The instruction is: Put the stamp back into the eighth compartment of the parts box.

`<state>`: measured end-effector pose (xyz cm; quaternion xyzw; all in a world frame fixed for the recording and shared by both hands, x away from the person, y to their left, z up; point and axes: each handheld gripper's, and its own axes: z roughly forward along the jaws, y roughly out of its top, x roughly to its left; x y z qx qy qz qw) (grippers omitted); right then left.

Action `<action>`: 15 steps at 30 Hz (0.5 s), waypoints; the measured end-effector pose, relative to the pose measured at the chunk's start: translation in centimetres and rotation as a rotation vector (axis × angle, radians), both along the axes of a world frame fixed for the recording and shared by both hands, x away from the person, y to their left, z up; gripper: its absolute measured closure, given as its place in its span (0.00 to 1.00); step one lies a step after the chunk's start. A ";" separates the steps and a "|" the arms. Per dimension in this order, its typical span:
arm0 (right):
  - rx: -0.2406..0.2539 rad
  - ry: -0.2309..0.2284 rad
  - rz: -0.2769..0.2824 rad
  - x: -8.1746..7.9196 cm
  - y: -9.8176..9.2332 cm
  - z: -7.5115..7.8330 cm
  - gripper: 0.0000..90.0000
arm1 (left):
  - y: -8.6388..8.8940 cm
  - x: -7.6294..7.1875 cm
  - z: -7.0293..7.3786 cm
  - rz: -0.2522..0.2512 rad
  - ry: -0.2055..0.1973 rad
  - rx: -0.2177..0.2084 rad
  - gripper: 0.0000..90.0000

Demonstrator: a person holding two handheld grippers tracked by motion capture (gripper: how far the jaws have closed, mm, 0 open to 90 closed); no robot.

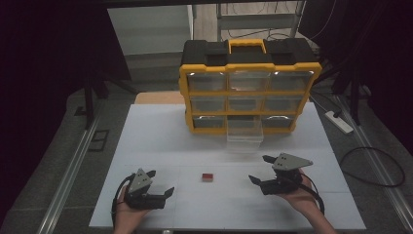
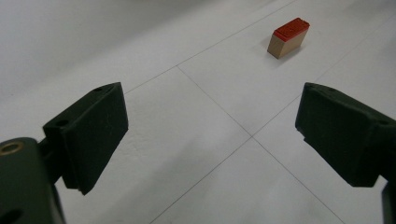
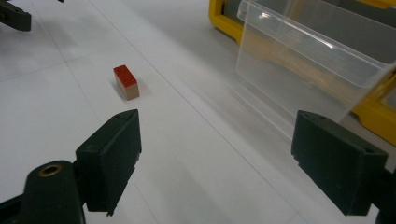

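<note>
A small wooden block with a red top (image 1: 208, 176) lies on the white table (image 1: 160, 141) between the two grippers, also seen at the upper right as the block (image 2: 288, 37) and at the left as the block (image 3: 126, 82). My left gripper (image 1: 161, 182) rests low at the left, open and empty, jaws wide apart (image 2: 212, 135). My right gripper (image 1: 261, 169) is open and empty to the block's right (image 3: 219, 163). A clear drawer (image 1: 244, 133) is pulled out of the bottom row of the yellow-and-black organizer (image 1: 249, 87); the drawer (image 3: 308, 60) stands just ahead of the right gripper.
The organizer stands at the table's far middle with several clear drawers. A power strip (image 1: 339, 122) and cables (image 1: 375, 165) lie on the floor to the right. Metal rails (image 1: 68, 175) run along both sides of the table.
</note>
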<state>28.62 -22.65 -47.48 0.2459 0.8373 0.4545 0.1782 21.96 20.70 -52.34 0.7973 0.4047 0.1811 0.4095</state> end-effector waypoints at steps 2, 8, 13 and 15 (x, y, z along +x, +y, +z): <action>-0.005 0.002 0.009 0.1 0.3 0.0 0.19 | 0.0 0.0 0.0 -0.001 0.001 0.001 0.10; -0.016 0.005 0.032 0.1 1.3 0.0 0.19 | -0.1 0.0 0.0 -0.002 -0.001 0.004 0.10; -0.039 0.004 0.059 0.1 2.2 -0.1 0.19 | -0.1 0.0 0.0 -0.002 -0.003 0.005 0.10; -0.048 0.007 0.075 0.1 2.8 -0.2 0.19 | -0.1 0.0 0.0 -0.004 -0.003 0.009 0.10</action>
